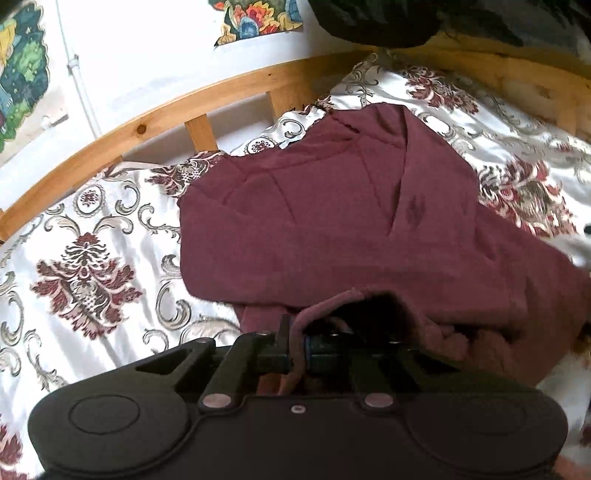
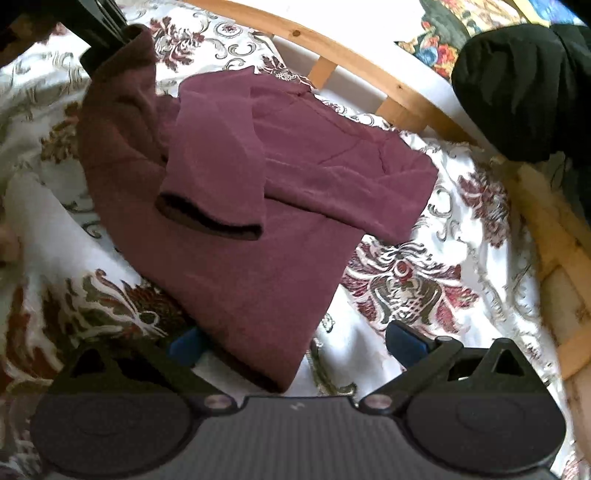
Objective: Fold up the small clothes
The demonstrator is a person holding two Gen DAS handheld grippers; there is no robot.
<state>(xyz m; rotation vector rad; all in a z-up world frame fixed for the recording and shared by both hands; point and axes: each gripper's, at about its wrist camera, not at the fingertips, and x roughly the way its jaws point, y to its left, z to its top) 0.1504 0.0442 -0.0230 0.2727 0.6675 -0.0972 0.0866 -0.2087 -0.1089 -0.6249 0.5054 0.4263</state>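
A maroon sweater (image 1: 332, 206) lies on the patterned bedspread (image 1: 85, 266), sleeves folded across its body. My left gripper (image 1: 297, 350) is shut on a bunched edge of the sweater (image 1: 354, 306) and lifts it. In the right wrist view the sweater (image 2: 251, 192) lies ahead, one sleeve cuff (image 2: 210, 218) folded over the body. My right gripper (image 2: 295, 347) is open, its blue fingertips (image 2: 406, 341) either side of the sweater's near corner (image 2: 273, 369). The left gripper (image 2: 99, 40) shows at top left holding the raised edge.
A wooden bed rail (image 1: 155, 114) curves along the far side, also seen in the right wrist view (image 2: 369, 70). A black bundle (image 2: 524, 81) sits at the right. A white wall with colourful posters (image 1: 258, 18) is behind the bed.
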